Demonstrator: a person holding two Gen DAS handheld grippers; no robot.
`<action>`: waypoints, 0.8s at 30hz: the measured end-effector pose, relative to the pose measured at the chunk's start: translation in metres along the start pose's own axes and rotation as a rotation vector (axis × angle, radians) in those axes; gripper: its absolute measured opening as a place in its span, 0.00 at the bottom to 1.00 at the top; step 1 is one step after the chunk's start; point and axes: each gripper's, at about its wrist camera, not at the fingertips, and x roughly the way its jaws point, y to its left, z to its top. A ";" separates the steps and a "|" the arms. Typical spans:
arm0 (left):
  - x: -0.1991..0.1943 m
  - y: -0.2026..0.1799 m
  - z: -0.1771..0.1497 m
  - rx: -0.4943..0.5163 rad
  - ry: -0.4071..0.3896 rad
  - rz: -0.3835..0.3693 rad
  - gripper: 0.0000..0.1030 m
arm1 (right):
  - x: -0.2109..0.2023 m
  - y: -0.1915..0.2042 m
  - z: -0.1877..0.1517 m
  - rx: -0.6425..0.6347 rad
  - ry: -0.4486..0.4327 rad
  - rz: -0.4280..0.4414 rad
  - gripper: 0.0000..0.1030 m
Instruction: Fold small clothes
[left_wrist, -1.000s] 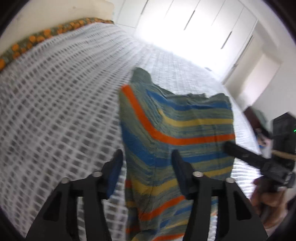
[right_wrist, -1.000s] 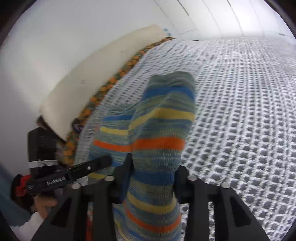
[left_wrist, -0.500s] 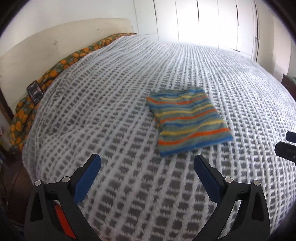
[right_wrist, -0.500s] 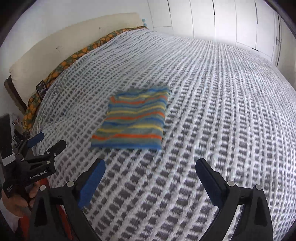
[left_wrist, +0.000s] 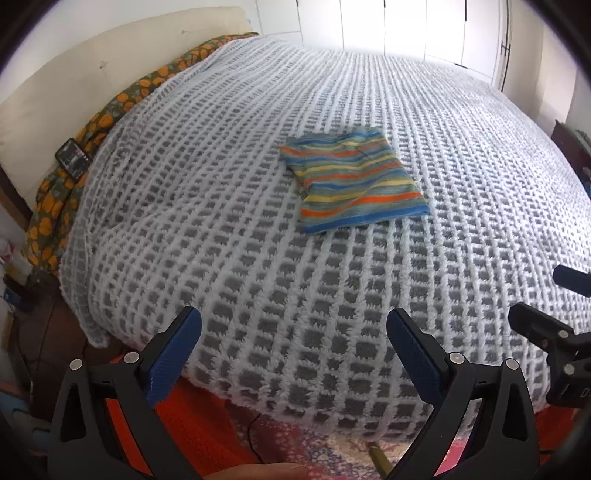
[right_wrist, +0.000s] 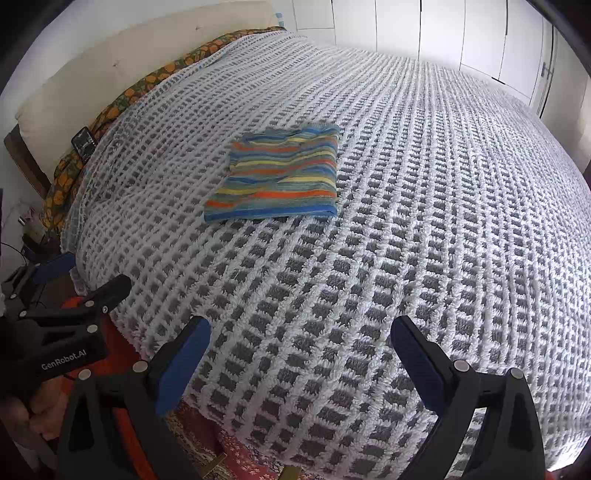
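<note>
Big bed (left_wrist: 258, 258) filling pretty much both views, covered in a white-and-grey waffle-check blanket (right_wrist: 424, 221) that hangs over the near edge. Cream headboard (left_wrist: 74, 85) along the far left, with an orange-patterned green sheet (left_wrist: 51, 206) peeking out between it and the blanket, and a dark phone (left_wrist: 73, 159) lying on that strip. White wardrobe doors (right_wrist: 443, 33) across the far side. Red patterned rug (left_wrist: 325, 454) on the floor right below the near edge of the bed. Striped garment (left_wrist: 352, 184) folded into a neat flat rectangle, blue, orange, yellow and green bands, sitting on the blanket left of the middle, well apart from both tools. Left tongs (left_wrist: 293, 354) spread wide, holding nothing, hovering over the near edge of the bed. Right tongs (right_wrist: 301, 362) same deal, wide apart and empty, just right of the left ones.
</note>
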 end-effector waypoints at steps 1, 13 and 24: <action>-0.002 0.001 0.000 -0.004 0.007 -0.012 0.98 | -0.003 0.003 0.000 -0.008 0.004 -0.004 0.95; -0.009 0.000 0.000 0.010 0.031 -0.045 0.98 | -0.017 0.021 0.002 -0.061 0.021 -0.058 0.95; -0.021 0.004 0.007 -0.007 0.024 -0.017 0.98 | -0.022 0.021 0.006 -0.058 0.022 -0.066 0.95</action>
